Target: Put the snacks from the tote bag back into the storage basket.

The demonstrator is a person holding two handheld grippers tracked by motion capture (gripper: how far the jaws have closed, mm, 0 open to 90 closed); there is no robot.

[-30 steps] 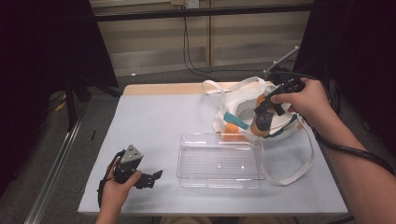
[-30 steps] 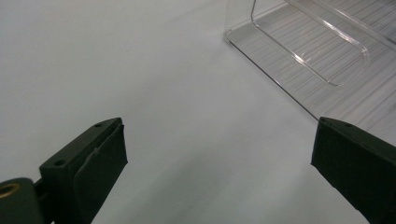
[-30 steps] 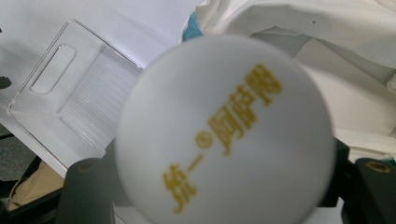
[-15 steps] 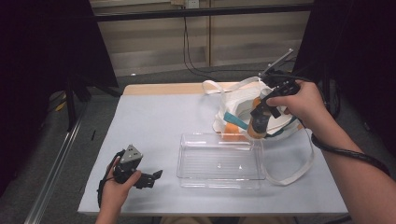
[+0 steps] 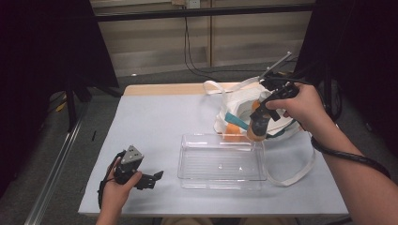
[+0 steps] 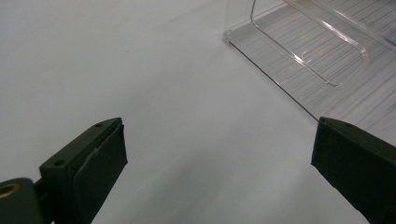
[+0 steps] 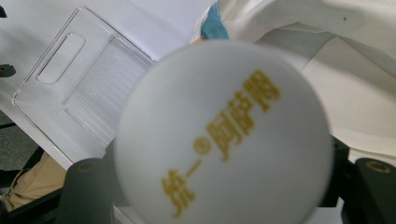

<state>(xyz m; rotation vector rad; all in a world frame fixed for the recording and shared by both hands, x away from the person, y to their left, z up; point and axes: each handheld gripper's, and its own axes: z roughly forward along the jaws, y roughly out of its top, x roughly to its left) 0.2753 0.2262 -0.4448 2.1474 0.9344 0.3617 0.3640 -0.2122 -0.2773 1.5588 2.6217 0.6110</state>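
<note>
The right hand-held gripper (image 5: 259,127) is clamped on a bottle (image 7: 224,135) lifted from the bag (image 5: 234,105), right of centre; the clear tray (image 5: 220,161) awaits it. The left hand-held gripper (image 5: 157,177) rests with jaws apart on the desk (image 5: 155,117).

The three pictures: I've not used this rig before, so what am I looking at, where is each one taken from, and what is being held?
No robot arm here: a person works with a hand-held two-jaw gripper in each hand. The high view looks down on the table from above the person's side. The other two come from cameras riding on each gripper, looking along its black jaws.

On the table lie a clear tray and, behind it, a white cloth bag with long straps, with teal and orange things inside.

The left gripper rests low near the table's front edge, jaws open on nothing, the tray's corner ahead of it. The right gripper is over the bag, shut on a bottle; its camera sees the pale round end with yellow print.
</note>
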